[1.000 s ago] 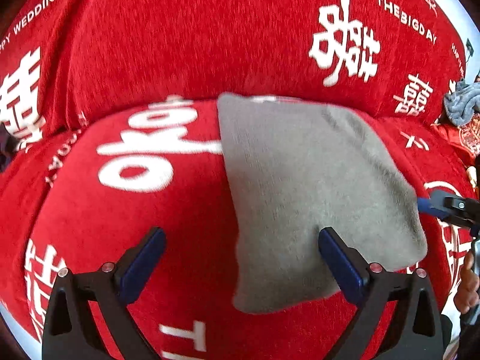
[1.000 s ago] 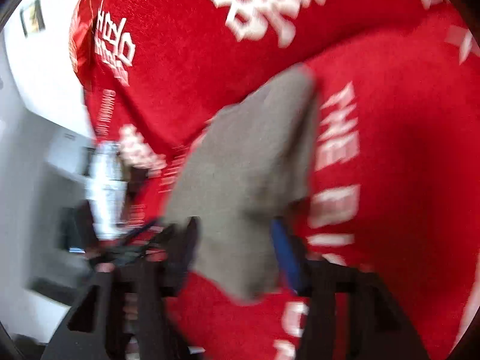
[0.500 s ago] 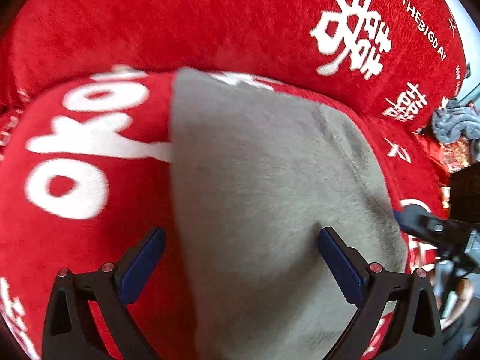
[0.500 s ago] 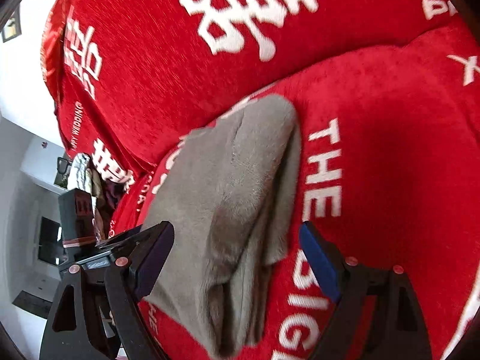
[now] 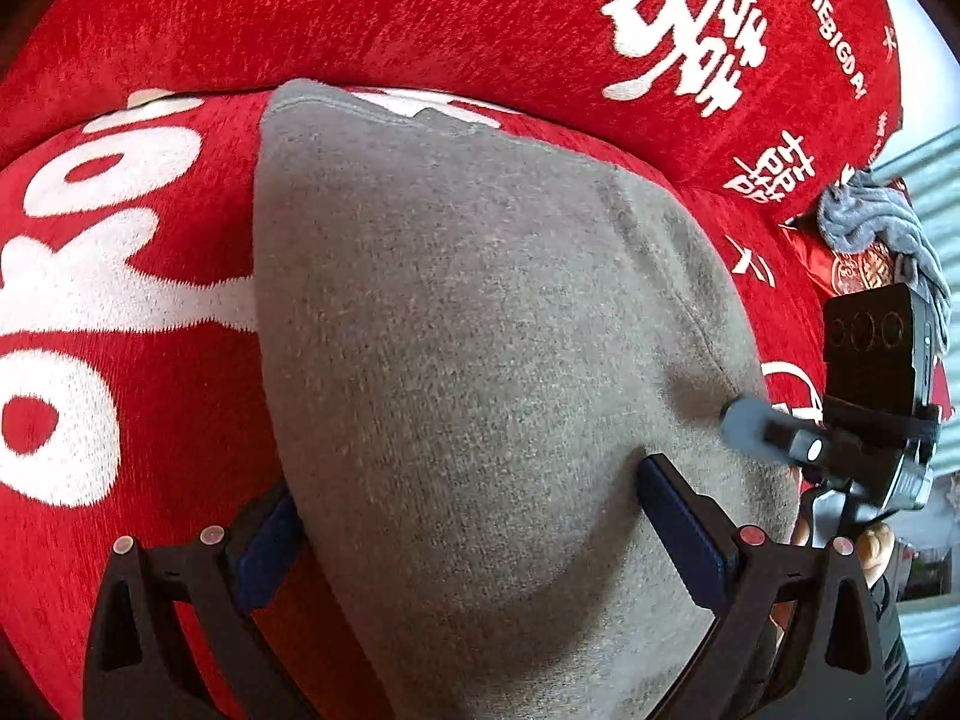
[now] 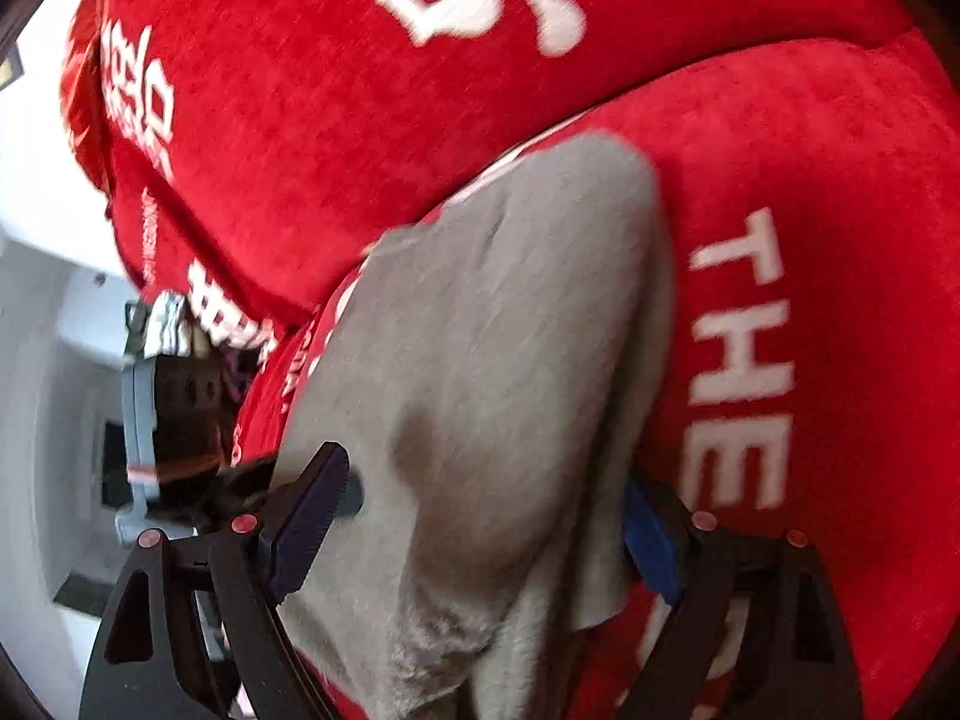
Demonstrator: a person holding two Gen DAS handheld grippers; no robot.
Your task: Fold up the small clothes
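Left fingers: my left gripper has its blue-padded fingers spread wide, straddling the near end of the grey garment; the left pad is half hidden behind the cloth's edge and the right pad lies on top of the fabric. Nothing is pinched.
Grey garment, place: it lies folded on the seat of the red sofa cover, over the big white lettering, with its far end touching the crease under the backrest.
Grey garment, axis: its long axis runs straight away from me, from between my left fingers up to the backrest. The far end is squared and narrow; the near end bulges wide in the fisheye.
Right fingers: my right gripper is also spread, with the garment between the fingers; the cloth covers much of the right pad. From the left view this gripper touches the garment's right edge. No clamp on the cloth.
Side items: a blue-grey cloth is heaped at the sofa's far right end.
Change: compared with a second ago, both my grippers have come closer, so the garment fills far more of each view, and the right view is less blurred.
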